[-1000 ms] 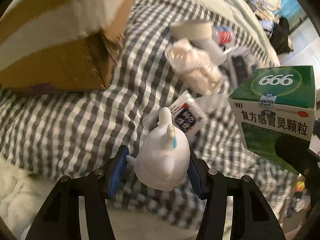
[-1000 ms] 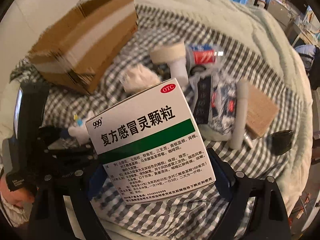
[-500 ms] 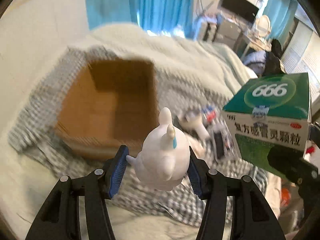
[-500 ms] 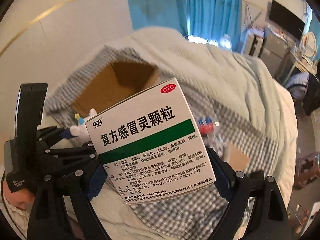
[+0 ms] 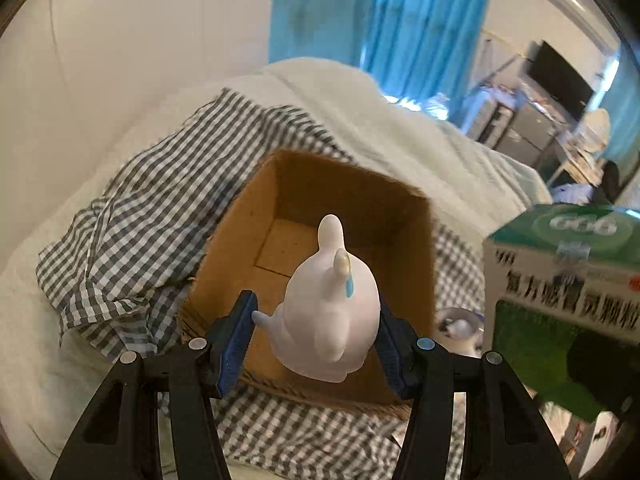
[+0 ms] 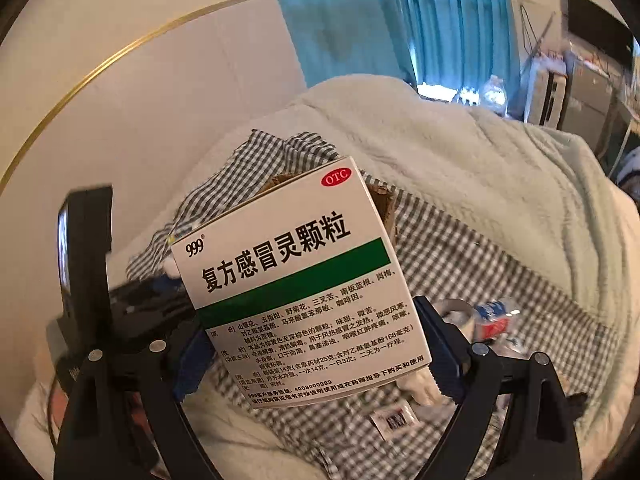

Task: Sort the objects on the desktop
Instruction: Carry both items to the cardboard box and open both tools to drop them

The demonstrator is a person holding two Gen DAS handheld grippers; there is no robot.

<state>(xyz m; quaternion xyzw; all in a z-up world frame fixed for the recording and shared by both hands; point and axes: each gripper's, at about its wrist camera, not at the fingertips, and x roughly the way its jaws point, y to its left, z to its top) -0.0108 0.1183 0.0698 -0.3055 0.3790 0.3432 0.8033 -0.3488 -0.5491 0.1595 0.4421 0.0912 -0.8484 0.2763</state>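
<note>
My left gripper (image 5: 316, 344) is shut on a white toy figure (image 5: 328, 312) with a small blue drop on its head. It holds the figure over the near edge of an open, empty cardboard box (image 5: 320, 240) on a checked cloth. My right gripper (image 6: 308, 352) is shut on a green and white medicine box (image 6: 300, 280), which also shows at the right of the left wrist view (image 5: 568, 304). In the right wrist view the medicine box hides most of the cardboard box (image 6: 384, 200).
The checked cloth (image 5: 132, 236) lies on a pale blanket-covered bed (image 6: 500, 168). A tape roll (image 5: 456, 320), a small bottle (image 6: 496, 316) and a sachet (image 6: 394, 418) lie on the cloth right of the box. A wall and blue curtains stand behind.
Both grippers have lifted and swung toward the cardboard box. The box's open inside now sits right under the white figure. The medicine box has come along on the right.
</note>
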